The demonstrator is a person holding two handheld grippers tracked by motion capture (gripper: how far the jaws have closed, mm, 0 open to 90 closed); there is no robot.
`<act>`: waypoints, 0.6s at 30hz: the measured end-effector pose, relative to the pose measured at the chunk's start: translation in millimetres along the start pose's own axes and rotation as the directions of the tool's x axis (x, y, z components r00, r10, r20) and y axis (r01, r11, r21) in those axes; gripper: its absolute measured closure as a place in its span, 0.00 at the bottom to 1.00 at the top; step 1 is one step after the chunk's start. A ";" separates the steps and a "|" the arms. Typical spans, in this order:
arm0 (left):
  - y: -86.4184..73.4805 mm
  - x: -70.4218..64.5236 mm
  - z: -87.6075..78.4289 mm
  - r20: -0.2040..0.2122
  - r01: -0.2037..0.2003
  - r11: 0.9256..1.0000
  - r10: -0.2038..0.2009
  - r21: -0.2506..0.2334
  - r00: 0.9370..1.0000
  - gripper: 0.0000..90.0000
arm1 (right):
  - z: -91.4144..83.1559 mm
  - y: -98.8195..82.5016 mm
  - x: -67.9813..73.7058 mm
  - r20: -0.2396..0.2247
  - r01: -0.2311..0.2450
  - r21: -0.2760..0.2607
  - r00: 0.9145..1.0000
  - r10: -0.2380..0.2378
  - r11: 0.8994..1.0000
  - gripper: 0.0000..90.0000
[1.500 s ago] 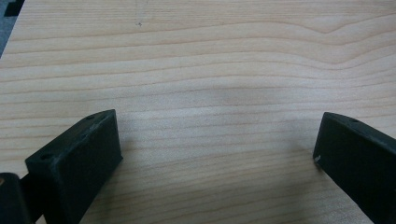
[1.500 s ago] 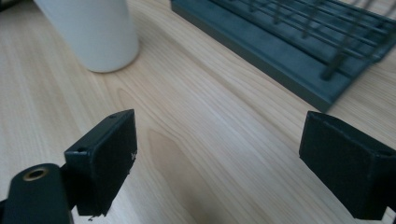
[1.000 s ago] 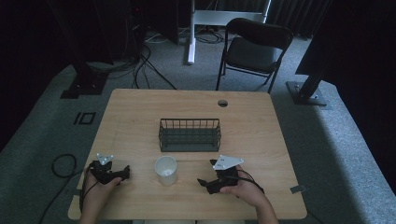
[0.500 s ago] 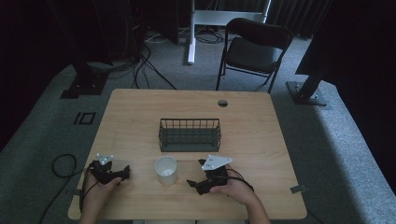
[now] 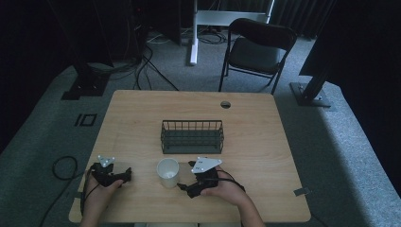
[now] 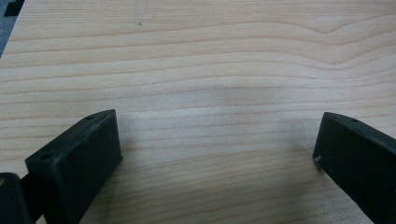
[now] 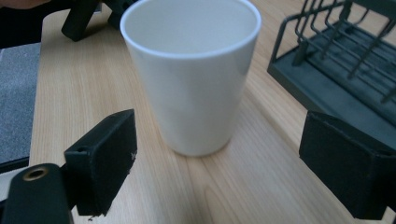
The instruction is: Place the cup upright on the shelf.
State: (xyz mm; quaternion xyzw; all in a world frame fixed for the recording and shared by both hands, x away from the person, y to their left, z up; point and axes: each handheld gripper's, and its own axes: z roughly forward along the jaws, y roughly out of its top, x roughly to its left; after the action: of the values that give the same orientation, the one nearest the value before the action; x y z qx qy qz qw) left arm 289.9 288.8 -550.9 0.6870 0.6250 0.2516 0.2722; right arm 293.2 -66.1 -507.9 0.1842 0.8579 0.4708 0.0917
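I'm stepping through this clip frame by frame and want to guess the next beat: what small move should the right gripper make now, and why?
Probably ease the right gripper forward until its jaws flank the white cup, then close. Its jaws are open and wider than the cup, which stands upright and empty just ahead of them, not yet between them. The wire basket sits behind, apart from the cup.

The room is dim and its surroundings nearly black; the table (image 5: 246,123) is softly lit. Between the jaws, a sharp white cup (image 7: 191,70) casts faint shadow; the near jaws blur.
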 end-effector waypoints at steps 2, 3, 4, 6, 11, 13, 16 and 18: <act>0.0 0.0 0.0 0.000 0.000 1.000 0.000 0.000 1.000 0.01 | 2.7 2.8 1.2 -0.008 0.002 -0.003 1.000 -0.002 1.000 0.12; 0.0 0.0 0.0 0.000 0.000 1.000 0.000 0.000 1.000 0.01 | 4.7 4.2 1.9 -0.012 0.002 -0.009 1.000 -0.002 1.000 0.12; 0.0 0.0 0.0 0.000 0.000 1.000 0.000 0.000 1.000 0.01 | 5.9 5.0 2.3 -0.014 0.002 -0.009 1.000 -0.002 1.000 0.12; 0.0 0.0 0.0 0.000 0.000 1.000 0.000 0.000 1.000 0.01 | 9.2 6.4 3.5 -0.019 0.008 -0.010 1.000 -0.008 1.000 0.12; 0.0 0.0 0.0 0.000 0.000 1.000 0.000 0.000 1.000 0.01 | 16.7 9.6 5.1 -0.029 0.010 -0.012 1.000 -0.010 1.000 0.12; 0.0 0.0 0.0 0.000 0.000 1.000 0.000 0.000 1.000 0.01 | 19.3 11.0 5.0 -0.026 0.012 -0.014 1.000 -0.012 1.000 0.12; 0.0 0.0 0.0 0.000 0.000 1.000 0.000 0.000 1.000 0.01 | 23.0 13.5 5.6 -0.031 0.017 -0.022 0.999 -0.018 1.000 0.12; 0.0 0.0 0.0 0.000 0.000 1.000 0.000 0.000 1.000 0.01 | 24.7 15.3 6.2 -0.037 0.019 -0.029 0.999 -0.020 0.999 0.12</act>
State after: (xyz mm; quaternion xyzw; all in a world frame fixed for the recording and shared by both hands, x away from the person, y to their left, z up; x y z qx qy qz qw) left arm 289.9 288.9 -550.9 0.6871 0.6249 0.2516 0.2723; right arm 299.1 -37.0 -508.2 0.1656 0.8544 0.4855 0.0827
